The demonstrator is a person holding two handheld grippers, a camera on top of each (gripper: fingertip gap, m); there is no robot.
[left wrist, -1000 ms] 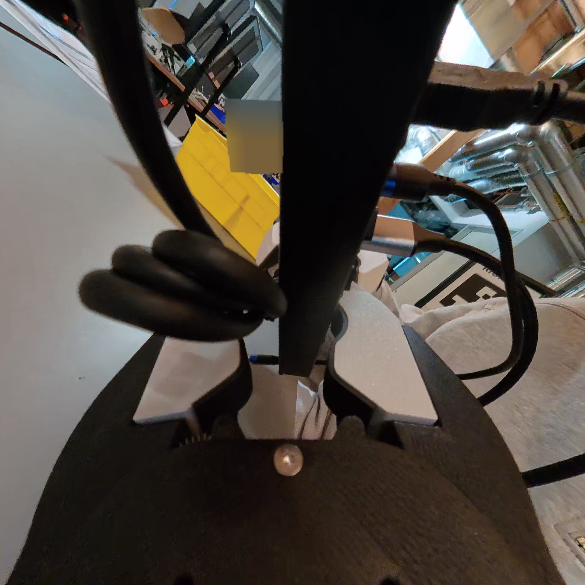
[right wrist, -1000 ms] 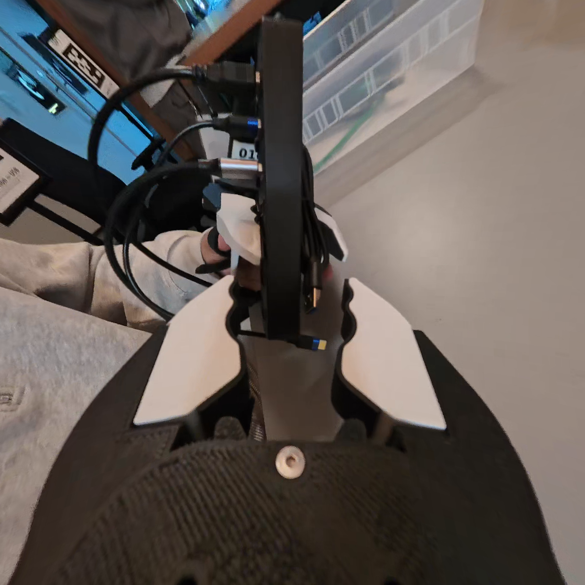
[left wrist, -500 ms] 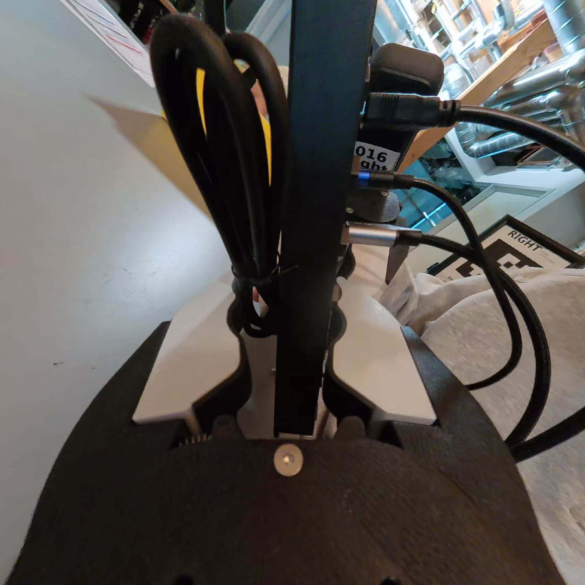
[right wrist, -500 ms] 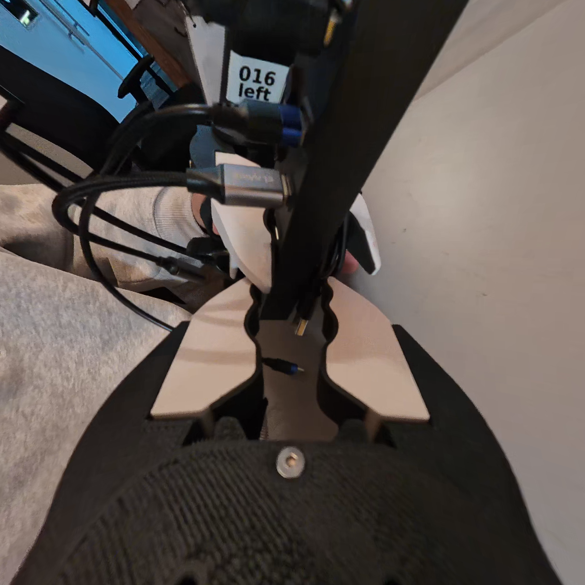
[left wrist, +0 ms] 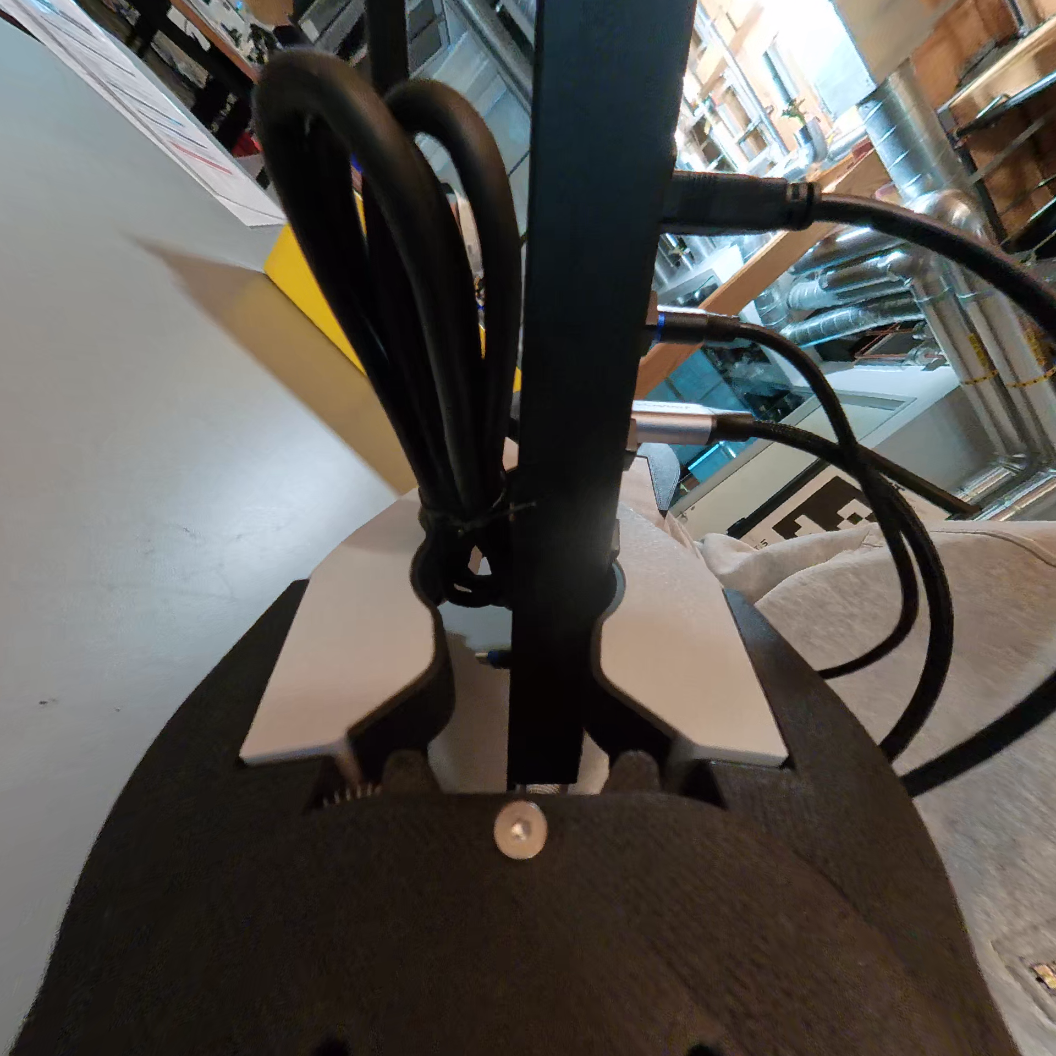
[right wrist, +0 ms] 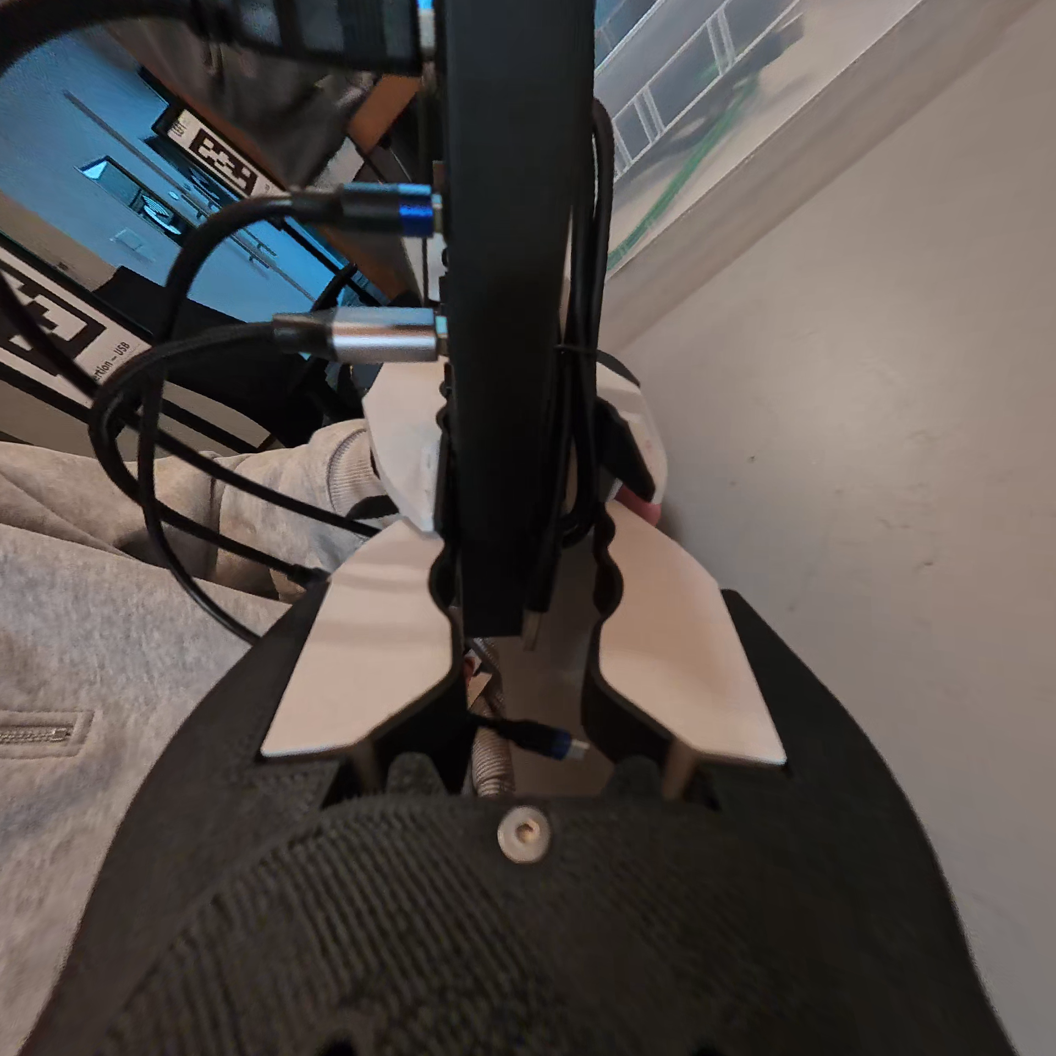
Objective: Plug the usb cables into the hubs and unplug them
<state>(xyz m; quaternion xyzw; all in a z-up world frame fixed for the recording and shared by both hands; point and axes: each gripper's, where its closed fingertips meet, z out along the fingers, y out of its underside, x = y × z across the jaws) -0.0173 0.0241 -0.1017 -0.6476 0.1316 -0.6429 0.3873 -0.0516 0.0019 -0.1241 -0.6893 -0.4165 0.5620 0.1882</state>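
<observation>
A black flat hub [left wrist: 577, 343] stands edge-on between both grippers. A black plug [left wrist: 731, 203], a blue-ringed plug [left wrist: 686, 331] and a silver plug [left wrist: 674, 428] sit in its right face. A tied black cable bundle [left wrist: 400, 286] hangs on its left face. My left gripper [left wrist: 537, 548] is shut on the hub and the bundle. In the right wrist view the hub [right wrist: 508, 286] shows the blue-ringed plug [right wrist: 394, 208] and the silver plug [right wrist: 377, 343]. My right gripper [right wrist: 514, 554] is shut on the hub's other end, next to the left gripper's white fingers [right wrist: 406, 457]. A loose blue-tipped connector [right wrist: 554, 746] dangles between my jaws.
The grey table [left wrist: 143, 514] lies to the left, with a yellow bin [left wrist: 308, 297] at its far edge. A clear plastic crate [right wrist: 686, 114] stands by the table [right wrist: 857, 400]. A person's grey sleeve [right wrist: 114, 571] and a black-and-white marker board [right wrist: 46, 320] lie beside the cables.
The hub has swung upright and slid deeper between both pairs of fingers. The cable bundle has turned from lying across to hanging along the hub. My right gripper's fingers have closed in.
</observation>
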